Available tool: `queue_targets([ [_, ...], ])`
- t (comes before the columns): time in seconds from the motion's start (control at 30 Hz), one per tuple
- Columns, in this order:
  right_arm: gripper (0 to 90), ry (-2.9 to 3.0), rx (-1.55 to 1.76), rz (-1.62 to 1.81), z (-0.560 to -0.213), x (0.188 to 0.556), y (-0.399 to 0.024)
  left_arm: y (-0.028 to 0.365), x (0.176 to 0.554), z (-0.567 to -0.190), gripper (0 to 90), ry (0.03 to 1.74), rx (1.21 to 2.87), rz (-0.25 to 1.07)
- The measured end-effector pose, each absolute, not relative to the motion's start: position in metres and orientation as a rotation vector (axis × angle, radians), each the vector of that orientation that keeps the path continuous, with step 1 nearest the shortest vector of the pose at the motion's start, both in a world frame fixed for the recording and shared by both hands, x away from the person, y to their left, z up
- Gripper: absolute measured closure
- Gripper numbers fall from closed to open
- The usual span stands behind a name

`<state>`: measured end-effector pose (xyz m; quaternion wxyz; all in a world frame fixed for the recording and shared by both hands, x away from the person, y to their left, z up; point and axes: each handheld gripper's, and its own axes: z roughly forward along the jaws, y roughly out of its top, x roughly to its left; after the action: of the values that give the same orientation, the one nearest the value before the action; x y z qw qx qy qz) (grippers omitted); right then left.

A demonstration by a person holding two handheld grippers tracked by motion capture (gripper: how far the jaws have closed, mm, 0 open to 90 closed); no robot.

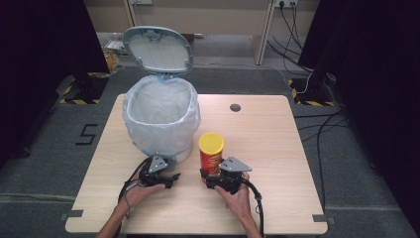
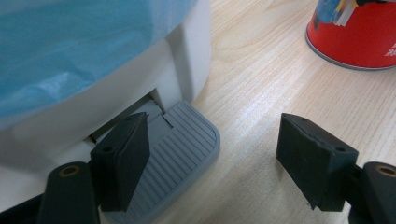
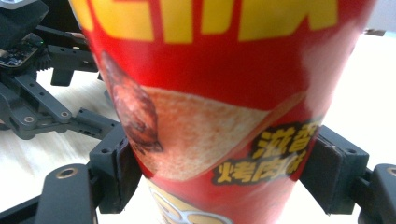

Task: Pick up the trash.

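A red chip can (image 1: 211,153) with a yellow lid stands upright on the wooden table (image 1: 277,148), right of a white pedal bin (image 1: 161,119) lined with a pale bag. The bin's grey lid (image 1: 158,49) stands raised. My right gripper (image 1: 210,178) is shut on the can's lower part; in the right gripper view both pads press the can (image 3: 219,93) from either side. My left gripper (image 2: 215,154) is open at the bin's foot. Its left jaw rests on the ribbed grey pedal (image 2: 187,144) and its right jaw hangs over bare wood.
A round cable hole (image 1: 235,107) sits near the table's far edge. The can's base (image 2: 359,32) shows at the top right of the left gripper view. Dark curtains flank the table, and cables run across the floor at the right.
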<state>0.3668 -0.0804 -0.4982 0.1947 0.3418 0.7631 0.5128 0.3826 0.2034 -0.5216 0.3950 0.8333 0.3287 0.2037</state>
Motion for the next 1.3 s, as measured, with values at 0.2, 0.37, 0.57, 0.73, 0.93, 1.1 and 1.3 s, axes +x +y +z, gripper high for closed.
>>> queue_targets([
  [0.2, 23.7, 2.06, 0.96, 1.458, -0.487, 0.363, -0.085, 0.203, 0.382, -0.522, 25.1, 0.834, 2.114, 0.52],
  [0.37, 23.7, 2.01, 0.957, 1.456, -0.469, 0.361, -0.093, 0.203, 0.382, -0.522, 25.1, 0.833, 2.116, 0.52],
  [0.57, 23.8, 1.946, 0.963, 1.478, -0.44, 0.37, -0.098, 0.203, 0.383, -0.522, 25.1, 0.831, 2.114, 0.521],
  [0.73, 23.9, 1.931, 0.964, 1.482, -0.422, 0.378, -0.096, 0.203, 0.382, -0.522, 25.1, 0.833, 2.109, 0.522],
  [0.93, 23.9, 1.917, 0.97, 1.492, -0.399, 0.388, -0.094, 0.203, 0.382, -0.522, 25.1, 0.834, 2.106, 0.518],
  [1.1, 23.9, 1.908, 0.968, 1.475, -0.38, 0.395, -0.093, 0.203, 0.383, -0.522, 25.1, 0.833, 2.106, 0.517],
  [1.3, 23.9, 1.888, 0.963, 1.477, -0.361, 0.401, -0.095, 0.203, 0.383, -0.522, 25.1, 0.833, 2.107, 0.517],
])
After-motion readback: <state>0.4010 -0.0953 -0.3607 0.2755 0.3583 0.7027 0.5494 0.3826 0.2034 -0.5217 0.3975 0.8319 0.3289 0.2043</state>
